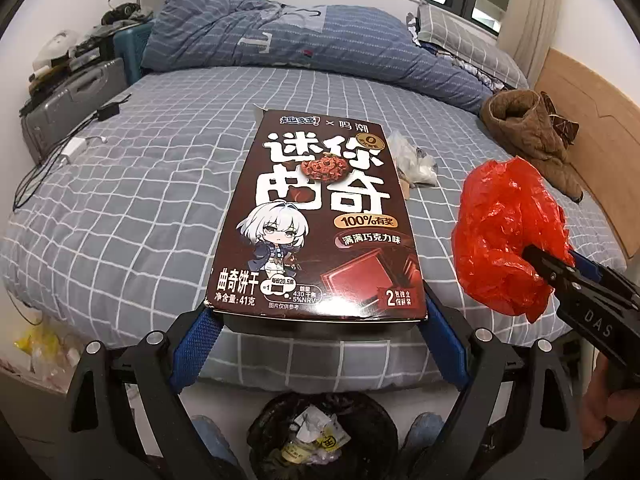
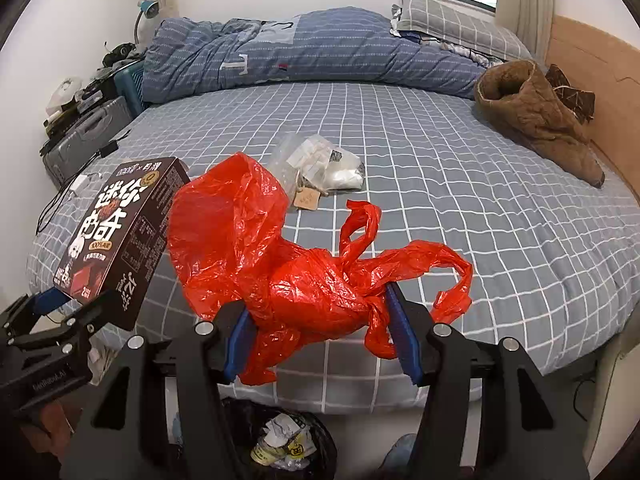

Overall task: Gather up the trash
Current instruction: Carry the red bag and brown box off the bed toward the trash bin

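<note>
A dark brown cookie box with white lettering and a cartoon figure is held above the bed's edge, my left gripper shut on its near end. The box and left gripper also show at the left of the right wrist view. A crumpled red plastic bag hangs between the blue pads of my right gripper, which is shut on it; the bag and right gripper appear at the right of the left wrist view. Below stands a bin with a black liner, holding wrappers.
A clear plastic bag with a paper tag lies mid-bed on the grey checked sheet. A brown fleece garment sits by the wooden headboard, a blue duvet at the back. Cables and a grey suitcase are at left. Shoes flank the bin.
</note>
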